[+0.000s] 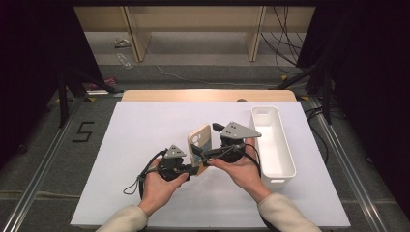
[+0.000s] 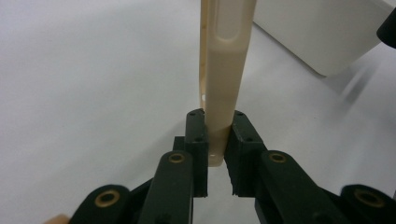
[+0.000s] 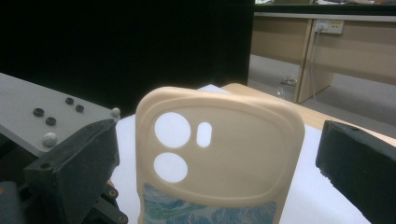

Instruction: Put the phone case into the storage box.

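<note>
A: Where's the phone case (image 1: 200, 143)?
B: Centre of the high view, upright; left gripper (image 2: 215, 140) clamps its lower edge.
A: Right gripper (image 3: 215, 154)?
B: Jaws wide, flanking the case, not touching.

Left gripper (image 1: 191, 169) jaws clamped, right gripper (image 1: 205, 155) jaws spread wide
</note>
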{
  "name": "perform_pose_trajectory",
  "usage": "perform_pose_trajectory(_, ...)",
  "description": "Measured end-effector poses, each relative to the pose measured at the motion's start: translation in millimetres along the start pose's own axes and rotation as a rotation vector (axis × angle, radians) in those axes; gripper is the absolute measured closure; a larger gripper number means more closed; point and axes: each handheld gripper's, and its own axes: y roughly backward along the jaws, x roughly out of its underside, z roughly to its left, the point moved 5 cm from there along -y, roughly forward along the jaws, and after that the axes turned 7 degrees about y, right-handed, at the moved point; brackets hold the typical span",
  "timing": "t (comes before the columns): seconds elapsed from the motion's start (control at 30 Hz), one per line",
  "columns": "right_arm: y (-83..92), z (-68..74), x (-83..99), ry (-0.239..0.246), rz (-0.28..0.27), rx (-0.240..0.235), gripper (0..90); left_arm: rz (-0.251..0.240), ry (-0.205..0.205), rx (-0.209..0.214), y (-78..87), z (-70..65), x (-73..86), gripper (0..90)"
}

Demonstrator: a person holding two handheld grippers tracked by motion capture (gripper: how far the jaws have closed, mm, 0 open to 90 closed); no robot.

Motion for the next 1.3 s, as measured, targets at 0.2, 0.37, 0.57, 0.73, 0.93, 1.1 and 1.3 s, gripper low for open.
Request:
perform_pose_trajectory(0.2,-1.9,0.8,0.3,-0.001,-0.001,0.006,0.4,-0.003,0.000,0.003,-1.7,-2.6,0.1,79.8)
perform_pose_trajectory(0.37,-3.4,0.8,0.3,-0.002,-0.001,0.009,0.5,-0.001,-0.001,0.004,-2.4,-3.8,0.6,79.8)
perform_pose_trajectory(0.57,-3.5,-0.3,1.4,-0.006,0.002,0.015,0.8,-0.003,-0.002,0.010,-2.7,-5.3,0.8,79.8)
perform_pose_trajectory(0.73,-4.1,-1.0,2.2,-0.004,0.000,0.025,1.1,-0.009,-0.004,0.011,-3.1,-6.8,0.6,79.9)
perform_pose_trajectory(0.93,-4.9,-0.1,3.5,-0.004,0.000,0.030,1.9,-0.007,-0.008,0.013,-3.6,-7.6,1.1,79.8)
perform_pose_trajectory(1.1,-5.6,0.5,4.5,-0.002,0.005,0.031,2.6,-0.012,-0.006,0.016,-3.5,-8.6,0.9,79.8)
perform_pose_trajectory(1.3,-5.3,0.4,4.6,0.002,0.005,0.036,4.5,-0.013,-0.007,0.020,-3.9,-9.2,1.2,79.8)
